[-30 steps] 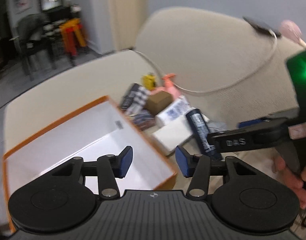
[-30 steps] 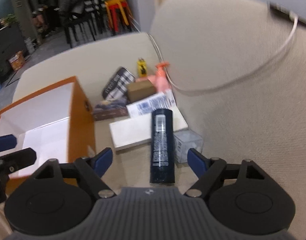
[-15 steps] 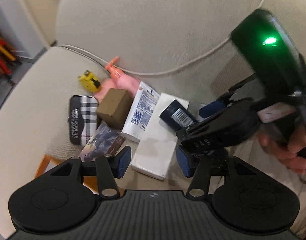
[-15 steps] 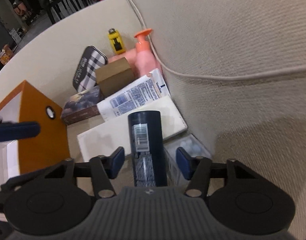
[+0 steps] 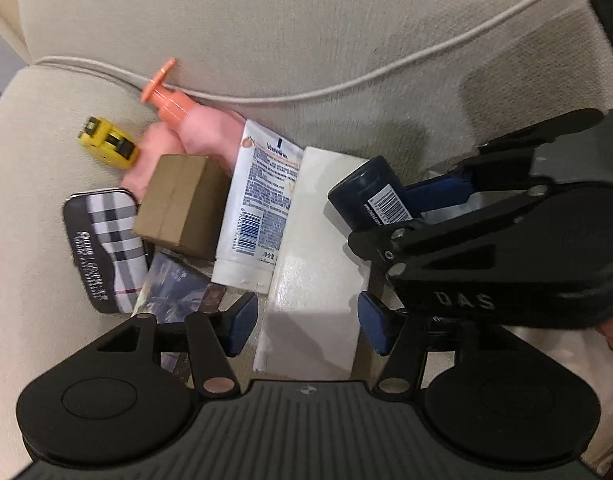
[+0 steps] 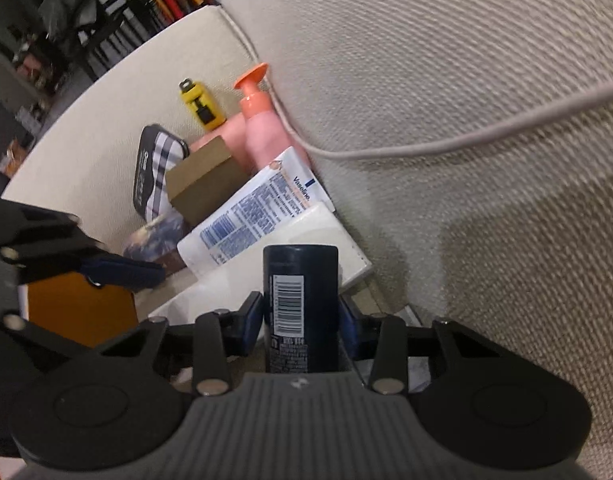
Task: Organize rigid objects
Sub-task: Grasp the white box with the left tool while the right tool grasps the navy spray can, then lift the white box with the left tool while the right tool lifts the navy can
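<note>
Dim, warm indoor light. Soft shadows on sofa cushion [image 5: 346,32]. Strong fisheye bending, dark corners. Motion blur on pink pump bottle [image 5: 194,128]; background room soft.

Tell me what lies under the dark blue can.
The dark blue can, between the closing right gripper jaws, lies across a flat white box. A clear container beside it is mostly covered; its contents can't be told.

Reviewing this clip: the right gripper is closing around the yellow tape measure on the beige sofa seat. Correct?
Not quite. The right gripper is closing around the dark blue cylindrical bottle, as the right wrist view shows. The yellow tape measure lies untouched farther back on the beige sofa seat.
</note>
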The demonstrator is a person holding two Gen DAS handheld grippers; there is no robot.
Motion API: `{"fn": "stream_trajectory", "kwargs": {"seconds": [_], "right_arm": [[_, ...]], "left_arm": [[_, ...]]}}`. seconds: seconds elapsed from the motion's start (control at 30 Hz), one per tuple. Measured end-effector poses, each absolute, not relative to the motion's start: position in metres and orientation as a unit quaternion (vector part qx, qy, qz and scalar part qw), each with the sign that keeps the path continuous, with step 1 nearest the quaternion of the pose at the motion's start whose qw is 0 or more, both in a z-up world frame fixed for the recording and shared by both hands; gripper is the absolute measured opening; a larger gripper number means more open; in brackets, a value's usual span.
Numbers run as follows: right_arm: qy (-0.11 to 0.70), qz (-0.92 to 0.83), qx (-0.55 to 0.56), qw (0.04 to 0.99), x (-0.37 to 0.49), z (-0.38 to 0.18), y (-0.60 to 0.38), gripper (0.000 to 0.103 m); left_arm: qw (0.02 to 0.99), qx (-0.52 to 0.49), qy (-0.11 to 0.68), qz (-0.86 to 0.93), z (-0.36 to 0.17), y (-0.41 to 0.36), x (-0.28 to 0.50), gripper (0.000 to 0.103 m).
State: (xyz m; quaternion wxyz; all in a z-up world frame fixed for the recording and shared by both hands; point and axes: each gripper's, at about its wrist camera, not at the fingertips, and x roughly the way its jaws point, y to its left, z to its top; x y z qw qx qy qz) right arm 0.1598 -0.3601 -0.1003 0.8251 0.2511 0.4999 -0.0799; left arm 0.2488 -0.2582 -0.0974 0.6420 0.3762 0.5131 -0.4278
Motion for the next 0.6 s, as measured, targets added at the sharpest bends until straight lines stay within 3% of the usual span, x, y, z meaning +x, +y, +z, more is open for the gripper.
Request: {"fn": "stream_trajectory", "kwargs": {"seconds": [0.27, 0.6], "right_arm": [[0.496, -0.089, 0.275, 0.819, 0.157, -0.103, -0.367, 0.041], [0.482, -0.091, 0.284, 0.824, 0.147, -0.098, -0.371, 0.039]], "left_arm": [[0.625, 0.375, 0.536, -0.425, -0.111, -0.274, 0.257, 0.069], [0.651, 0.314, 0.6, -0.343, -0.107, -0.266, 0.255, 0.045]]}}
